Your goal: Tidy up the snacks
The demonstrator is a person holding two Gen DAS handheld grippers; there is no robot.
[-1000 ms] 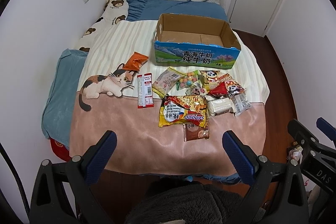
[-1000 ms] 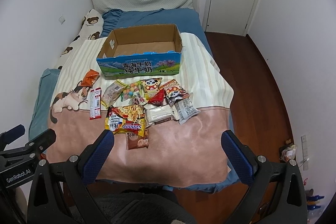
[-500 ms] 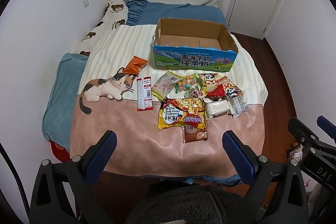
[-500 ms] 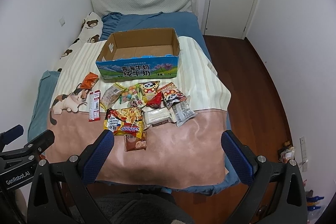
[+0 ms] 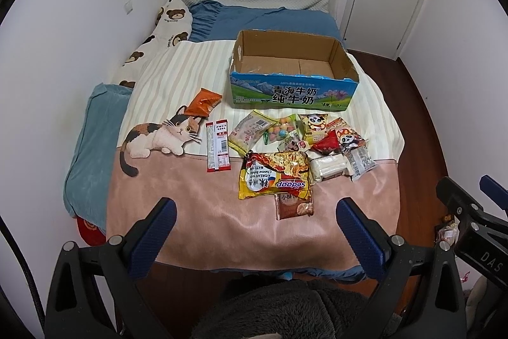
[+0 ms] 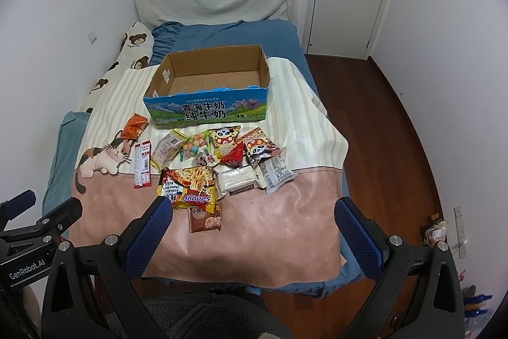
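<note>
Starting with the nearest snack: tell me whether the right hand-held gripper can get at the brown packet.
Probably yes: the right hand-held gripper is open, and the brown packet lies ahead, only its far edge under the noodle bag.

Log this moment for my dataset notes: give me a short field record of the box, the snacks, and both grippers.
container: cardboard milk box, open top, nothing visible inside
snacks: loose pile on the blanket in front of the box
nearest snack: brown packet, partly under the yellow noodle bag
apart from pile: orange packet, red-and-white sachets, to the left
left gripper: open, holding nothing
right gripper: open, holding nothing
progress: no snack boxed yet
</note>
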